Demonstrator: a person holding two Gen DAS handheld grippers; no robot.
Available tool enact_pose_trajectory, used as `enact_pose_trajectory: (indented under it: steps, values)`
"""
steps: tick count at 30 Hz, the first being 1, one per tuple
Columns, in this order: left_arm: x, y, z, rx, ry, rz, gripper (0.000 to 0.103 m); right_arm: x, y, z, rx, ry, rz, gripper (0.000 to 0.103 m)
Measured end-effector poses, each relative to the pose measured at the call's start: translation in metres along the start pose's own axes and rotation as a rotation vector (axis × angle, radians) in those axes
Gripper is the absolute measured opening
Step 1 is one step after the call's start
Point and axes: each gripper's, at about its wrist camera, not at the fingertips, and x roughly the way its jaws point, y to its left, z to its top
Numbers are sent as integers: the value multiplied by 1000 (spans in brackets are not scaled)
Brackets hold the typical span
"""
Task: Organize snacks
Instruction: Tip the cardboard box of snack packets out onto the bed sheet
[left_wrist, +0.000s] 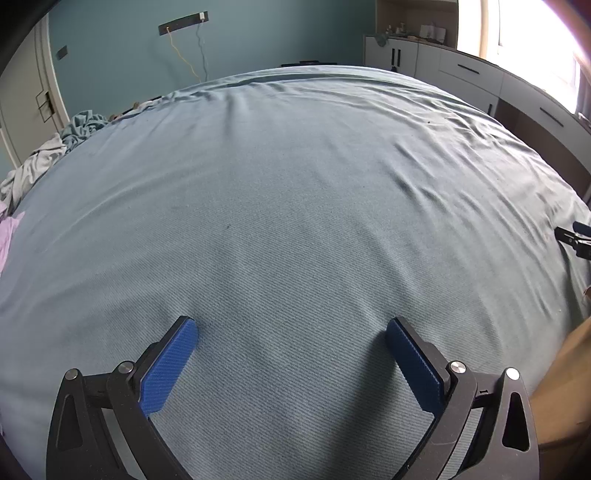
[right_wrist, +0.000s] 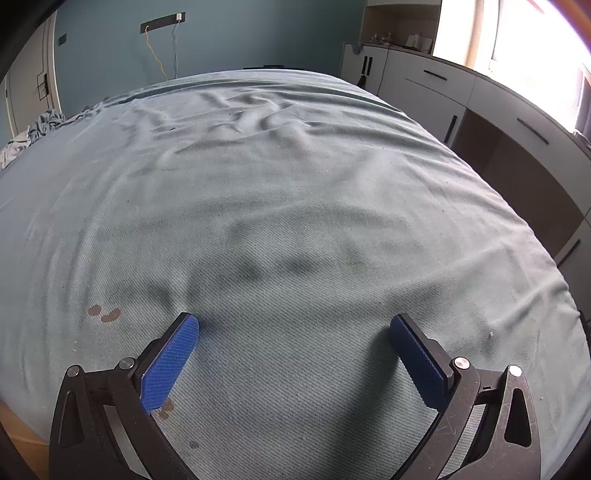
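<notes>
In the left wrist view, the left gripper (left_wrist: 291, 328) stands wide open over a blue-grey bedsheet (left_wrist: 295, 184), and nothing is between its blue pads (left_wrist: 168, 363). The sheet here is almost smooth and bare. At the far left edge lies some crumpled cloth (left_wrist: 33, 166), and at the right edge a small black part (left_wrist: 574, 240) shows, possibly the other gripper, but it is too cut off to be sure. No snack is visible in this view.

In the right wrist view, the right gripper (right_wrist: 293, 326) is also spread to its full width and holds nothing. The sheet is more wrinkled toward the far side. A few small brown spots (right_wrist: 105, 313) are on the fabric near the left finger; whether they are stains or crumbs I cannot tell. White drawers (right_wrist: 480, 99) stand along the right.

As no snack, box or bag appears in either view, I cannot say where the snacks are, which way they point or how their long axis lies. How much of the organizing is done cannot be judged from here; both grippers are free for a next pick.
</notes>
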Motion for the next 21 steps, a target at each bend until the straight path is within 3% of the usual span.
enact_pose_trajectory:
  steps: [21]
  values:
    - [1,5,0,1,-2,-8,103,4,-1,-1,1,-1,4,103]
